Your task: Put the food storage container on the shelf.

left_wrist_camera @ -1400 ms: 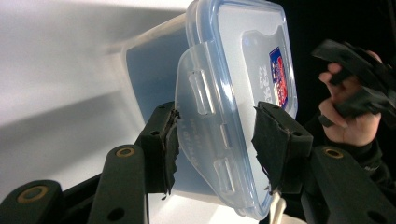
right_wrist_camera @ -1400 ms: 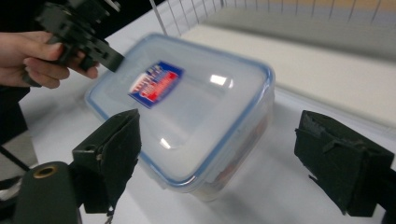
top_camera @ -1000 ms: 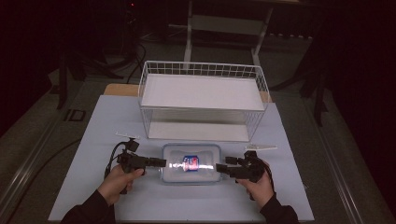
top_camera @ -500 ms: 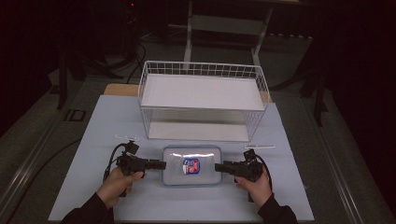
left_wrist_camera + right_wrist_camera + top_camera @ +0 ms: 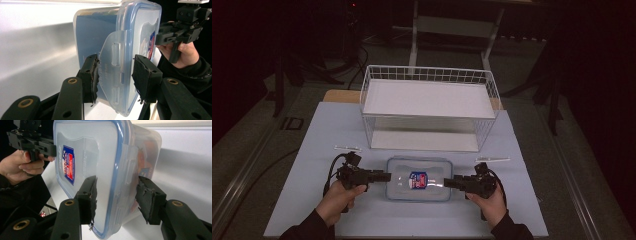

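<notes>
Both hands have drawn the box [image 5: 419,179] a little toward the person since a second ago, and the right gripper [image 5: 451,182] has just been closing its jaws with the box's short end between them. That plastic box, clear with a blue-rimmed lid and a small sticker on top, lies flat on the white mat [image 5: 312,130], just in front of the wire basket [image 5: 428,107] and apart from it.

At the box's left end, the left gripper [image 5: 116,72] straddles the folded-out lid clasp [image 5: 113,75]; one pad sits against it, the other stands just off the lid, so I cannot tell whether it truly pinches. At the opposite end, the right gripper [image 5: 116,195] stands part-spread around the lid edge – one pad at the lid, the other with a visible gap to the box wall.

Farther out from the box, two thin white strips lie on the mat, one to either side.

The risk, as I judge it, is an uneven lift: if one end grips before the other, the smooth plastic could slip, tilt and drop – or the loose clasp could flex and let go.
</notes>
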Demonstrator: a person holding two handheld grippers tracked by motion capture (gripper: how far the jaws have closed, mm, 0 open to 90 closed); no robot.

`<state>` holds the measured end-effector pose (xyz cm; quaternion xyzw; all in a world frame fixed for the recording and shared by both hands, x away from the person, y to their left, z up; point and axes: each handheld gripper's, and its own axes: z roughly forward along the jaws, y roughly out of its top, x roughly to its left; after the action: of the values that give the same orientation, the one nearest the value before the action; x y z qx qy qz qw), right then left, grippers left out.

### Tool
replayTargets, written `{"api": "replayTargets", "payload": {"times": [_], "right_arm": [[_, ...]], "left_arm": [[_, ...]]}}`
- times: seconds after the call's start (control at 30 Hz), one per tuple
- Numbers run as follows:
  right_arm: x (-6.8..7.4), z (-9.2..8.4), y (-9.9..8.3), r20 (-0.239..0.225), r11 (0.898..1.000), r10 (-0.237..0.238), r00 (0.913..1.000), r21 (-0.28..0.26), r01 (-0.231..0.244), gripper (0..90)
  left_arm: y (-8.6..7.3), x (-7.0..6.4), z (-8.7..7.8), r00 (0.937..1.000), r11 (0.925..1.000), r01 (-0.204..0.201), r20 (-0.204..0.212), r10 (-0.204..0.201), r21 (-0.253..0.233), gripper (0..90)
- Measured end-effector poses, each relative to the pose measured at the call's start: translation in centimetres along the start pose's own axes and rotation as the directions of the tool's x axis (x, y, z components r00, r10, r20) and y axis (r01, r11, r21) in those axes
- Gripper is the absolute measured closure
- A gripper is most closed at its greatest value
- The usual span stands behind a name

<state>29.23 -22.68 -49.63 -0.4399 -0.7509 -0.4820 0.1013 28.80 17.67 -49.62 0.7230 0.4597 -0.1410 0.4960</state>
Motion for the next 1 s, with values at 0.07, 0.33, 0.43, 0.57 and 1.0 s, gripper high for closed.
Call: {"api": "replayTargets", "payload": {"times": [0.07,0.33,0.43,0.57,1.0], "right_arm": [[0.4,-0.5,0.3,0.002,1.000,-0.014,0.9999,-0.008,0.014,51.8],[2.3,-2.5,2.2,0.013,0.996,-0.057,0.9983,-0.060,0.058,51.8],[3.5,-3.7,4.0,0.017,0.993,-0.078,0.9968,-0.083,0.079,51.9],[4.1,-4.4,5.1,0.020,0.991,-0.088,0.9959,-0.102,0.089,51.9],[6.2,-7.1,10.9,0.026,0.978,-0.118,0.9926,-0.170,0.121,51.9]], "left_arm": [[0.3,-0.6,-0.3,0.9999,0.9999,-0.012,0.003,0.012,-0.011,56.2],[2.5,-3.0,-1.8,0.9983,0.9965,-0.058,0.004,0.058,-0.061,56.4],[3.7,-4.1,-2.6,0.9966,0.9934,-0.082,0.003,0.082,-0.081,56.4],[5.2,-5.2,-3.4,0.9953,0.9901,-0.096,0.003,0.096,-0.103,56.4],[10.7,-8.0,-5.8,0.9901,0.9759,-0.139,-0.006,0.140,-0.168,56.8]]}}
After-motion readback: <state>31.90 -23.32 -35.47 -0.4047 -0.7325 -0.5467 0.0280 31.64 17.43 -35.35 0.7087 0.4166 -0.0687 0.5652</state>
